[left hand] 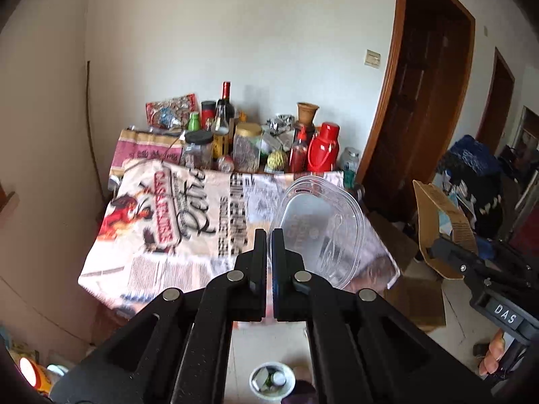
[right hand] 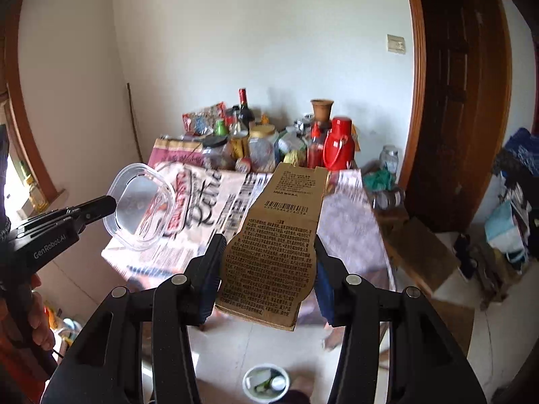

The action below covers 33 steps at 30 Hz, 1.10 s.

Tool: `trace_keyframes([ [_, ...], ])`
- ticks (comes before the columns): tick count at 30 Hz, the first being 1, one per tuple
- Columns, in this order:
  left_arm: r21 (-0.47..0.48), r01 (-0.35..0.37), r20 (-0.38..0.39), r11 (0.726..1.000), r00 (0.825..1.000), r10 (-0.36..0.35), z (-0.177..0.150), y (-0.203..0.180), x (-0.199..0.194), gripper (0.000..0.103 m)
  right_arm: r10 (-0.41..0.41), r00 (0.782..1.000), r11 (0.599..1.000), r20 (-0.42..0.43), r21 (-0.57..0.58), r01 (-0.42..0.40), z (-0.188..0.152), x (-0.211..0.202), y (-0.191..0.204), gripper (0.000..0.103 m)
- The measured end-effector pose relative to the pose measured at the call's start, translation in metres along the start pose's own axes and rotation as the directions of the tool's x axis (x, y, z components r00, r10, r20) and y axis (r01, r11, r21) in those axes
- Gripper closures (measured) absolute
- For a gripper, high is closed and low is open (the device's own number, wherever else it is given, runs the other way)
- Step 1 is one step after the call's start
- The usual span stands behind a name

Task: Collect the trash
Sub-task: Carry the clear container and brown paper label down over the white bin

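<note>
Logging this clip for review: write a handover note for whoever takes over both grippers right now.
Left gripper: shut on the clear lid, held above the table.
Right gripper: shut on the cardboard, also lifted.
White bin stands on the floor below, already holding some trash.
Done: both pieces picked up.
Left: drop lid and cardboard into the bin. The front of the tablecloth shows no other loose trash; jars and bottles stand at the back.

L gripper [left hand: 268, 235] jaws nearly closed, pinching; R gripper [right hand: 267, 252] jaws wider, clamping.
</note>
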<state>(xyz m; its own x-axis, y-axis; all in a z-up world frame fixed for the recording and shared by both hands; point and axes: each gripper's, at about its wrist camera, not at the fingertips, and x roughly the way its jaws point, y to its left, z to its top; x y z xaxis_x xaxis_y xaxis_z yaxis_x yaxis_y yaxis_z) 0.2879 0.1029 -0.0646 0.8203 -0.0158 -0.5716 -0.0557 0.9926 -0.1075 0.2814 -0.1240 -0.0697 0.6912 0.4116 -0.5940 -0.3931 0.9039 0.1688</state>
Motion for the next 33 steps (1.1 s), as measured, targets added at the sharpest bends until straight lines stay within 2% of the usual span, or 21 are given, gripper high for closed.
trace_keyframes([
  [4,0.013,0.015,-0.037,1.0,0.999,-0.015,-0.039,0.016,-0.024,0.102,-0.028,0.999,0.999,-0.039,0.019,0.028,-0.034,-0.016,0.018,0.058],
  [10,0.008,0.025,-0.119,1.0,0.993,-0.024,-0.085,0.024,-0.039,0.102,-0.028,0.99,0.998,-0.137,0.048,0.035,-0.077,-0.031,0.028,0.058],
  [17,-0.009,0.027,-0.209,1.0,0.978,-0.028,-0.126,0.017,-0.025,0.102,-0.017,0.97,0.997,-0.241,0.066,0.034,-0.114,-0.012,0.019,0.058],
  [20,-0.024,0.019,-0.26,1.0,0.965,-0.025,-0.147,0.013,-0.004,0.102,-0.016,0.959,0.998,-0.283,0.055,0.033,-0.133,0.005,0.015,0.058],
  [26,-0.07,-0.01,-0.379,0.997,0.925,-0.017,-0.2,0.011,0.06,0.102,0.006,0.93,0.998,-0.367,0.062,0.018,-0.174,0.051,-0.004,0.058],
  [28,-0.086,-0.027,-0.402,0.996,0.916,-0.01,-0.221,0.009,0.081,0.102,0.013,0.917,0.999,-0.398,0.054,0.009,-0.191,0.069,-0.012,0.058],
  [33,-0.129,-0.064,-0.481,0.99,0.877,-0.006,-0.284,0.009,0.14,0.102,0.024,0.888,1.0,-0.458,0.018,-0.018,-0.232,0.106,-0.022,0.058],
])
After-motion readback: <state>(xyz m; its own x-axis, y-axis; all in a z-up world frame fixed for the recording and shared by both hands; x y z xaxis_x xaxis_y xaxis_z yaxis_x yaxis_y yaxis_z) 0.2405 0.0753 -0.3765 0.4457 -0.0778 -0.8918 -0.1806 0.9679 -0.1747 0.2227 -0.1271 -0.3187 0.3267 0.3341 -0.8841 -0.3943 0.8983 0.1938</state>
